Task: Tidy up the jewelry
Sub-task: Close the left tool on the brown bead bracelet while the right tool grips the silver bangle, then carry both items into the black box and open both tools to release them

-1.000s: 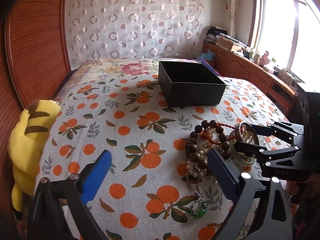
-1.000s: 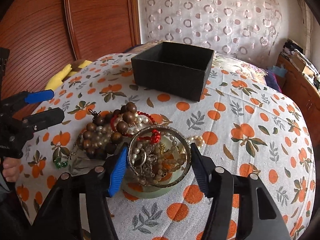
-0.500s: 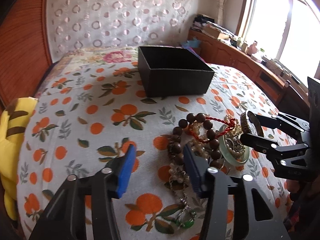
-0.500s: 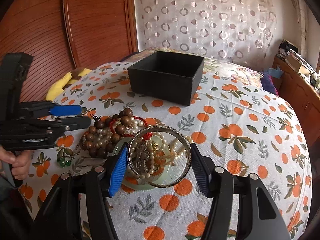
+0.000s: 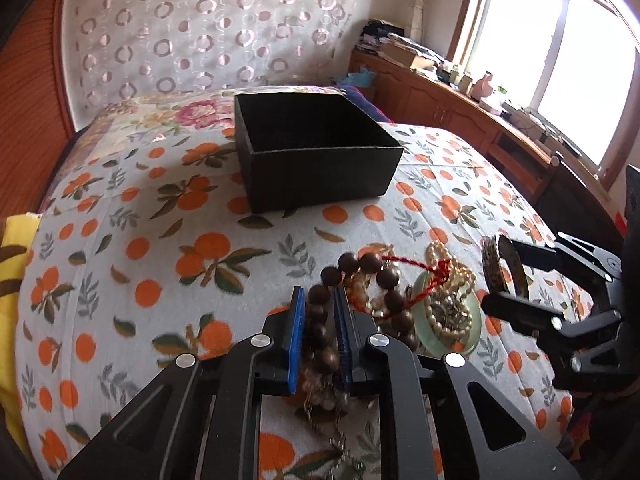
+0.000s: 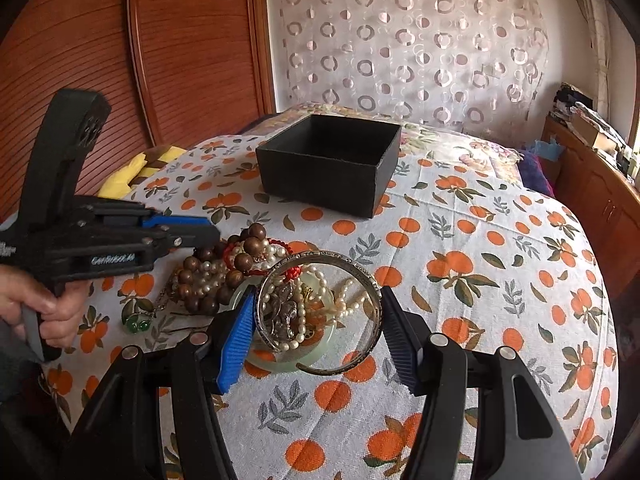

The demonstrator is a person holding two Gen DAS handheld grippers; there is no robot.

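Observation:
A heap of jewelry lies on the orange-print bedspread: a brown wooden bead bracelet (image 5: 390,300), pearl strands (image 5: 448,264), a red cord (image 5: 424,268) and a pale green jade ring (image 5: 460,334). My left gripper (image 5: 318,300) is shut on the wooden bead bracelet (image 6: 236,258) at the heap's left side; it shows in the right wrist view (image 6: 200,230). My right gripper (image 6: 316,316) is shut on a silver bangle (image 6: 360,276), held just above the jade ring (image 6: 276,362); the bangle shows in the left wrist view (image 5: 494,266). An open black box (image 5: 312,152) stands beyond the heap.
A green-stone pendant on a chain (image 6: 138,324) lies at the heap's left. A yellow plush toy (image 6: 136,168) sits at the bed's left edge by the wooden wardrobe (image 6: 140,60). A cluttered wooden counter (image 5: 480,104) runs under the window at right.
My left gripper moved right into the heap and closed on the wooden beads. My right gripper has lifted the silver bangle slightly off the heap.

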